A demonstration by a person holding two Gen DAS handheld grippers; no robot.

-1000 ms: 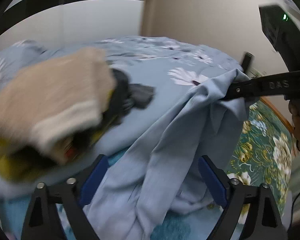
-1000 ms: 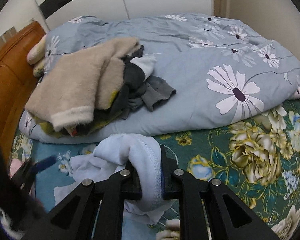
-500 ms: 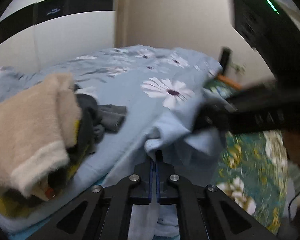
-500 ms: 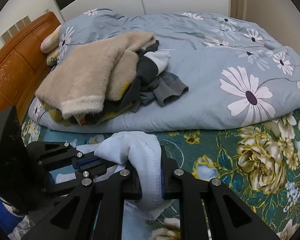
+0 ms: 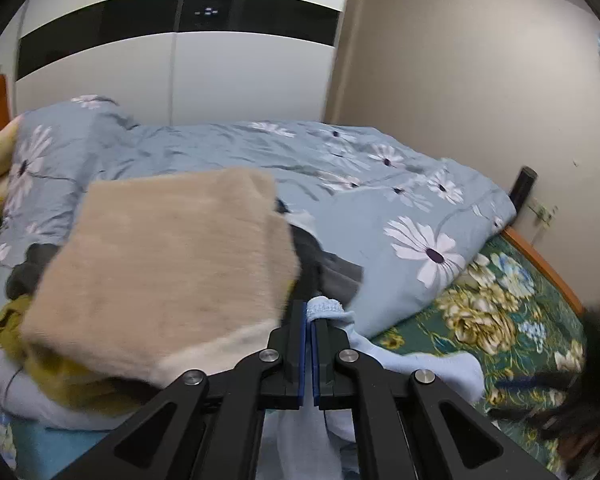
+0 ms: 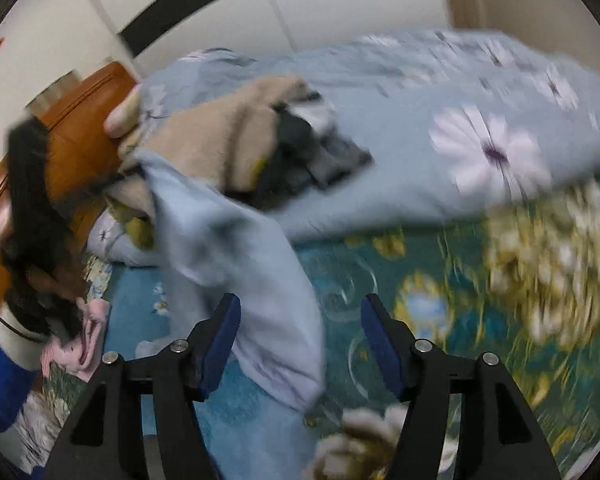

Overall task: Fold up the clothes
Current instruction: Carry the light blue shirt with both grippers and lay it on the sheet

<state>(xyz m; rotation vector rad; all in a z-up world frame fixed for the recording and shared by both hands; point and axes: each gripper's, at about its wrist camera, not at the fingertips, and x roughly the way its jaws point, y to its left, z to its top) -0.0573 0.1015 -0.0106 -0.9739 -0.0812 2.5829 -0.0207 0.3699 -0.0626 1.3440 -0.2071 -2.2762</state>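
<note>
A light blue garment [image 5: 424, 364] hangs from my left gripper [image 5: 310, 318], which is shut on its ribbed hem. In the right wrist view the same garment [image 6: 228, 236] drapes down from the upper left onto the bed. My right gripper [image 6: 300, 316] is over its lower part with its jaws opening. Cloth lies between the blue pads [image 6: 220, 332], but they do not press on it. In the left wrist view the right gripper [image 5: 572, 400] is a dark blur at the lower right.
A pile with a beige fuzzy sweater [image 5: 168, 264] and dark grey clothes [image 5: 334, 274] sits on the flowered blue duvet [image 5: 340, 168]. The green floral sheet [image 6: 480, 280] lies in front of it. A wooden headboard [image 6: 80, 120] and a pink cloth [image 6: 84, 340] are at left.
My left gripper went from open to shut on the blue garment's hem and rose with it. My right gripper let go of the garment, opened and dropped lower.
</note>
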